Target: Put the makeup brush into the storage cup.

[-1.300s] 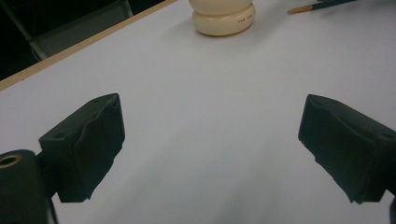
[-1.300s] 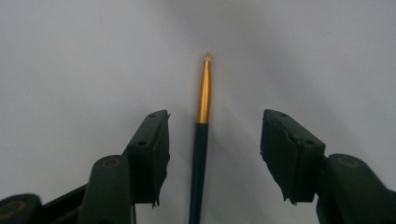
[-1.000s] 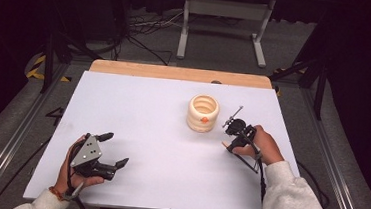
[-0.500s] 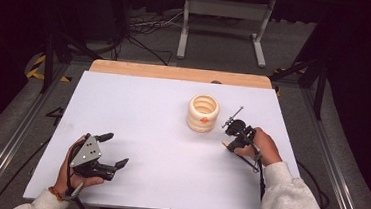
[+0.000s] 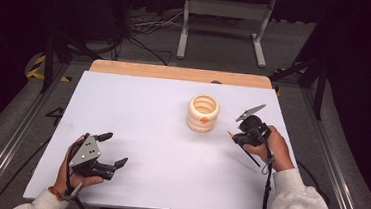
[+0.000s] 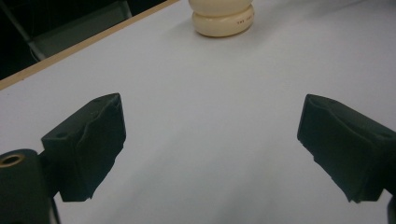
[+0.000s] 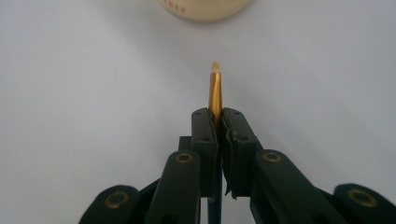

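Both grippers are black: the left gripper point(image 5: 110, 150) carries a grey three-cornered plate point(image 5: 85, 151) dotted with screws, the right gripper point(image 7: 215, 122) shows brass-ringed pivots. Light grey sleeves point(image 5: 300, 206) cover both forearms, and a black cable point(image 5: 266, 196) trails along the right one.

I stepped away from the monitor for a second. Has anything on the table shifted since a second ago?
Hardly anything. The right gripper has edged slightly nearer the person, away from the cream holder, still clamped on the gold-tipped brush. The left gripper stays open near the front left of the table, holding nothing. The holder has not moved.
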